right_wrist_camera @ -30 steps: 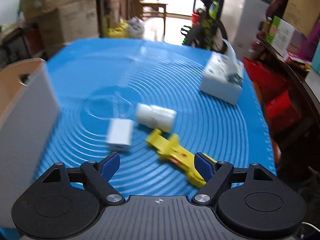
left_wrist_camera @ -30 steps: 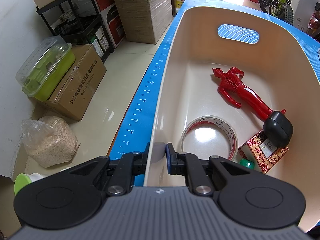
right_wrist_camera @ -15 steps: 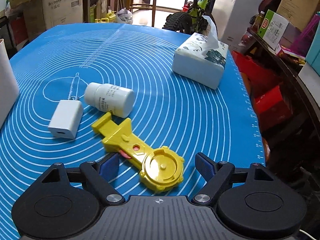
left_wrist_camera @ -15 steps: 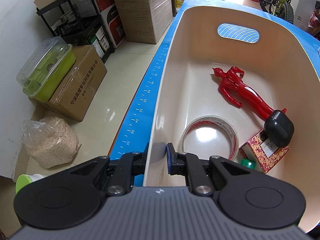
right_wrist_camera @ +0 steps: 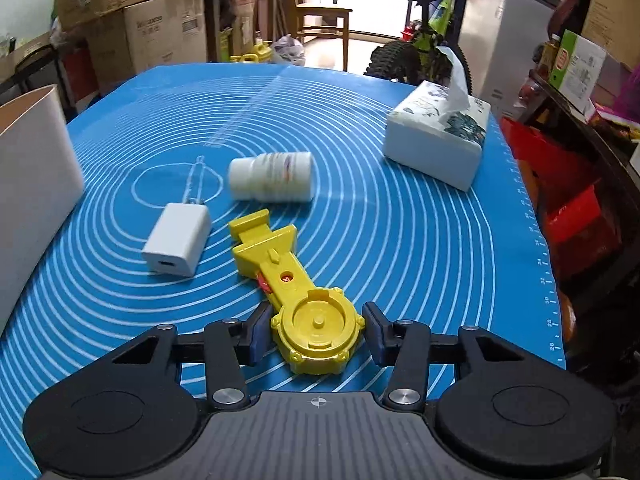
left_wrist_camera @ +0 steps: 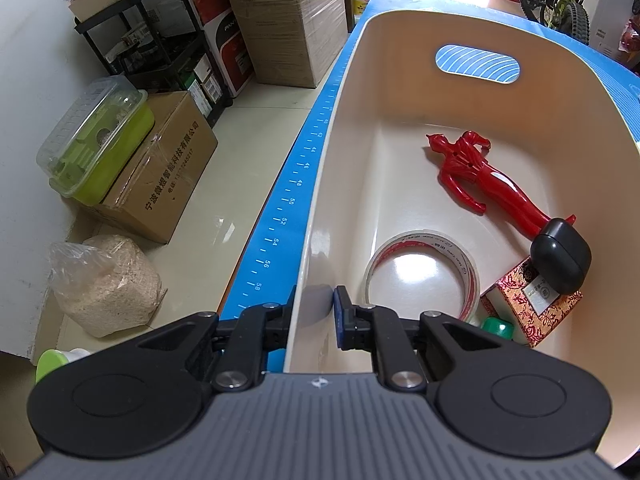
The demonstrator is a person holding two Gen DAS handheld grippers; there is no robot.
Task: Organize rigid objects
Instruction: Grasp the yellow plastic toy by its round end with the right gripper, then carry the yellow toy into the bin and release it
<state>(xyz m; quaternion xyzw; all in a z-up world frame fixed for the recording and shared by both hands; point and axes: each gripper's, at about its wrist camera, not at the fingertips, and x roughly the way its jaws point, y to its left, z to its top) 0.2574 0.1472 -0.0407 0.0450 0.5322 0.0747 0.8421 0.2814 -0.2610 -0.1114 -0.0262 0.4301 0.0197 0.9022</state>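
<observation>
My left gripper (left_wrist_camera: pixel 314 312) is shut on the near wall of the cream bin (left_wrist_camera: pixel 316 216). Inside the bin lie a red figure (left_wrist_camera: pixel 476 178), a tape roll (left_wrist_camera: pixel 424 276), a black case (left_wrist_camera: pixel 560 262), a patterned red box (left_wrist_camera: pixel 532 306) and a green cap (left_wrist_camera: pixel 496 326). My right gripper (right_wrist_camera: pixel 316 330) is open, its fingers on either side of the round head of a yellow toy launcher (right_wrist_camera: pixel 296 284) on the blue mat (right_wrist_camera: pixel 400 240). A white charger (right_wrist_camera: pixel 176 240) and a white bottle (right_wrist_camera: pixel 272 178) lie just beyond. The bin's wall (right_wrist_camera: pixel 28 184) shows at the left.
A tissue box (right_wrist_camera: pixel 436 140) stands at the mat's far right. Beyond the mat's left edge, on the floor, are cardboard boxes (left_wrist_camera: pixel 160 176), a green lidded container (left_wrist_camera: pixel 92 140), a bag of grain (left_wrist_camera: pixel 104 284) and a black shelf (left_wrist_camera: pixel 160 48). A bicycle (right_wrist_camera: pixel 420 52) stands behind the table.
My right gripper has moved forward over the yellow launcher and narrowed its fingers around the round head. The left gripper has kept its hold on the bin wall.
</observation>
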